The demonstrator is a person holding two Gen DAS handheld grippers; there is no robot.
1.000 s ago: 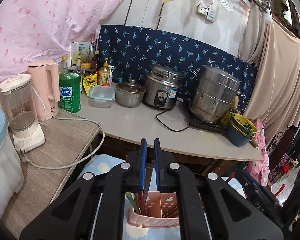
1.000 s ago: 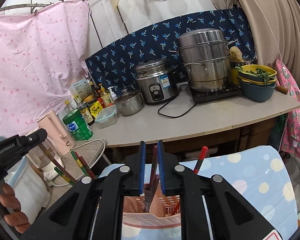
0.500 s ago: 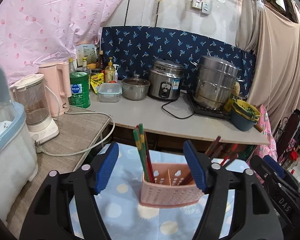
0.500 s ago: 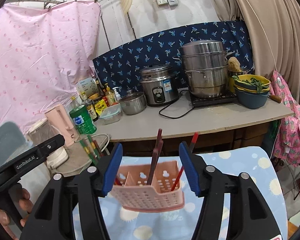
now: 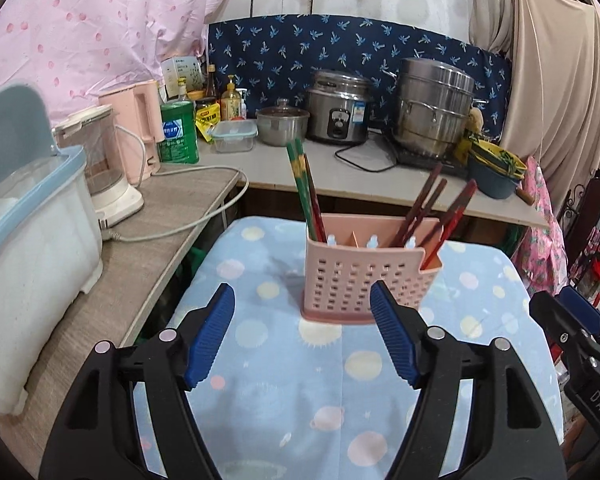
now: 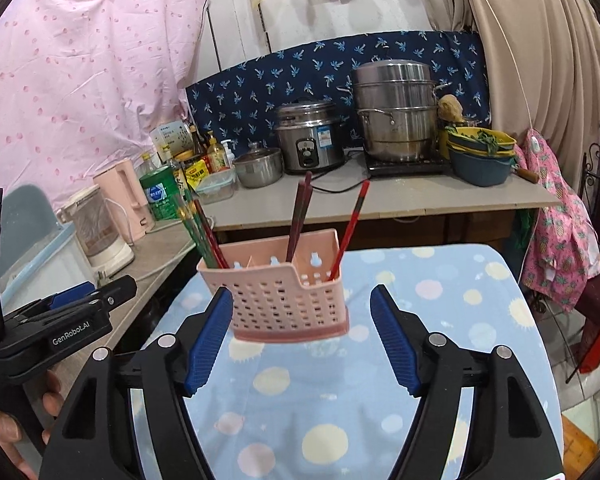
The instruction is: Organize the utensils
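Note:
A pink perforated utensil basket (image 5: 364, 276) stands on a blue dotted cloth (image 5: 300, 392); it also shows in the right wrist view (image 6: 284, 296). Green and red chopsticks (image 5: 304, 188) stand in its left compartment, dark brown and red chopsticks (image 5: 432, 204) in its right one. In the right wrist view the green ones (image 6: 198, 228) are at the left and the brown and red ones (image 6: 300, 216) at the right. My left gripper (image 5: 302, 336) is open and empty, just short of the basket. My right gripper (image 6: 302, 336) is open and empty, also in front of it.
A counter (image 5: 340, 176) behind the cloth carries a rice cooker (image 5: 338, 108), a steel steamer pot (image 5: 434, 108), a small pot, bottles and a bowl of greens (image 5: 496, 168). On the left a wooden shelf (image 5: 140, 240) holds a blender, a pink kettle and a white bin (image 5: 28, 248).
Both grippers were shut on chopsticks over the basket a second ago. They have opened, left the chopsticks standing in the basket, and pulled back and down from it.

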